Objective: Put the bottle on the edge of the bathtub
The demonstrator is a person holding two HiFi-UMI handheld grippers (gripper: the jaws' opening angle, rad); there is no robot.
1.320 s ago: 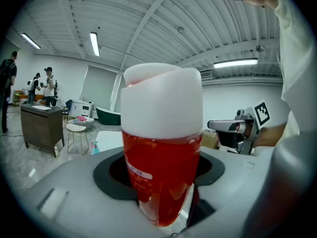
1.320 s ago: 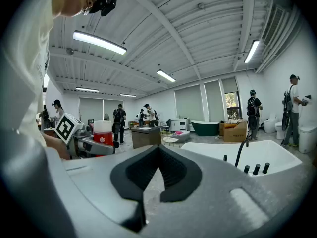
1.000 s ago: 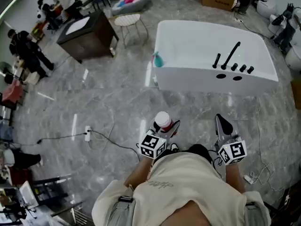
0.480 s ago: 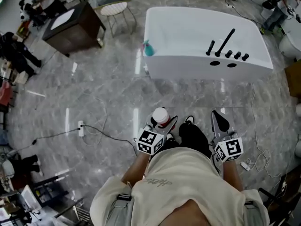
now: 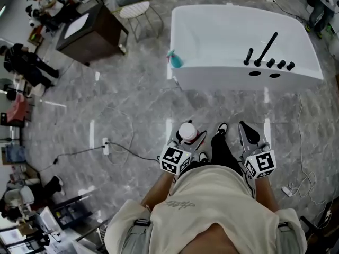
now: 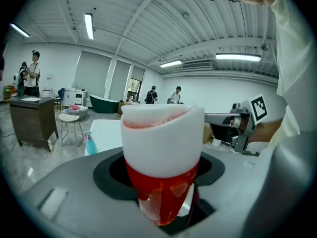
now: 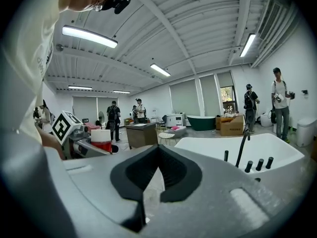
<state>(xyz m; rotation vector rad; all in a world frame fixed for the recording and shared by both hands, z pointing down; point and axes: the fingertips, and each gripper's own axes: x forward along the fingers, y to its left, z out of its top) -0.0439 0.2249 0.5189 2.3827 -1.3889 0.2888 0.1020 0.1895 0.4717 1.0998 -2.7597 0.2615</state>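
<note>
As our left claw [image 5: 185,141] clamps the white-capped bottle [image 6: 161,143], its jaws stand wide. Our right claw [image 5: 249,134] is closed, empty.

I'm looking into a big open hall, not anyone's home: it reads as a showroom or test floor for bathroom fittings. A freestanding white bathtub [image 5: 222,83] with black taps [image 5: 265,49] stands out in the middle of a polished grey marble-look floor [image 5: 122,110]. A second, dark green tub [image 7: 201,122] sits far back beside a cardboard box [image 7: 233,125]. Overhead runs a ribbed industrial ceiling with long strip lights [image 7: 89,36]. Several people [image 7: 280,103] stand about in small groups. A dark cabinet [image 5: 90,33] and a white stool [image 5: 135,9] are parked loosely nearby, and a power strip [image 5: 106,148] trails its cable across the floor — more working space than bathroom
</note>
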